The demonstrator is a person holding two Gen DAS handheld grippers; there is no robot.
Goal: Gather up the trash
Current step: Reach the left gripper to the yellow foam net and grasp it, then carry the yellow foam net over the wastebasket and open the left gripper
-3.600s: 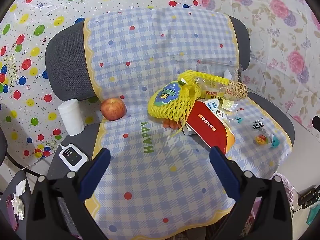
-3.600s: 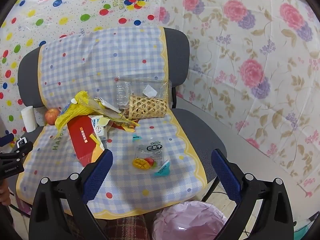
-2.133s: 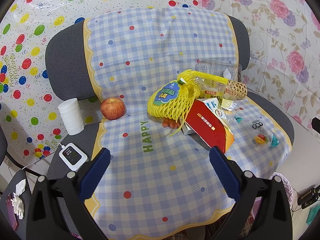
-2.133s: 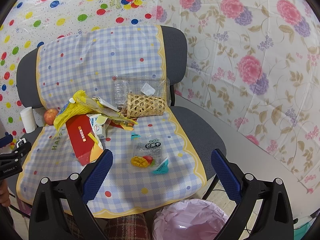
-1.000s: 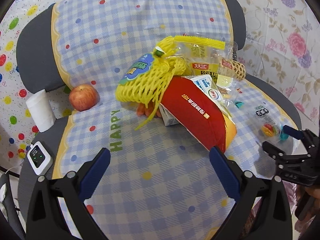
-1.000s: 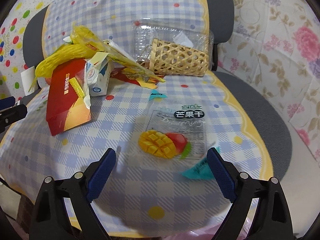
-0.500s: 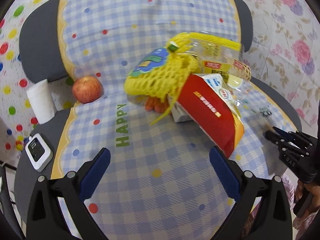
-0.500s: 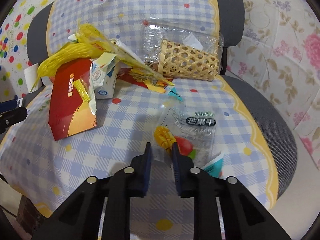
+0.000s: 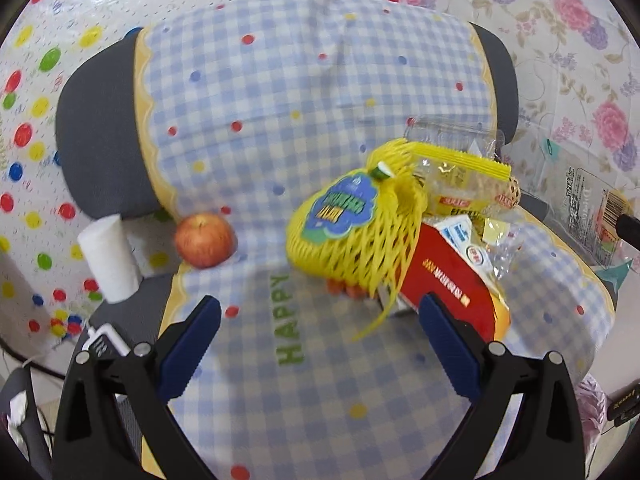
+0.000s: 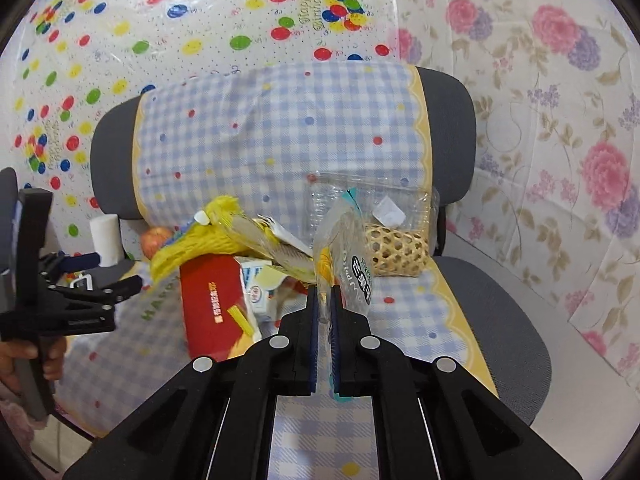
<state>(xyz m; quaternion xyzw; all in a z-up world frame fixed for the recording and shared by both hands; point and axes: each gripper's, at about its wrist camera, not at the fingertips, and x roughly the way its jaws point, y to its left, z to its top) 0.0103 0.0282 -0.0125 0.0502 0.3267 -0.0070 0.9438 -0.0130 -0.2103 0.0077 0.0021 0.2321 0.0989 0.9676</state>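
One wrapper (image 10: 352, 264), a clear mango bag, stands pinched upright in the right claw (image 10: 324, 300) above the chair's (image 10: 500, 304) front edge, while the left claw (image 9: 316, 340), fingers apart and empty, faces the yellow net (image 9: 356, 236) mid-seat.

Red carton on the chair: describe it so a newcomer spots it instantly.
On the checked cloth covering the grey chair, look at the litter heap right of the apple. The red carton lies flat under the yellow net bag, the only solid red, gold-lettered piece there.
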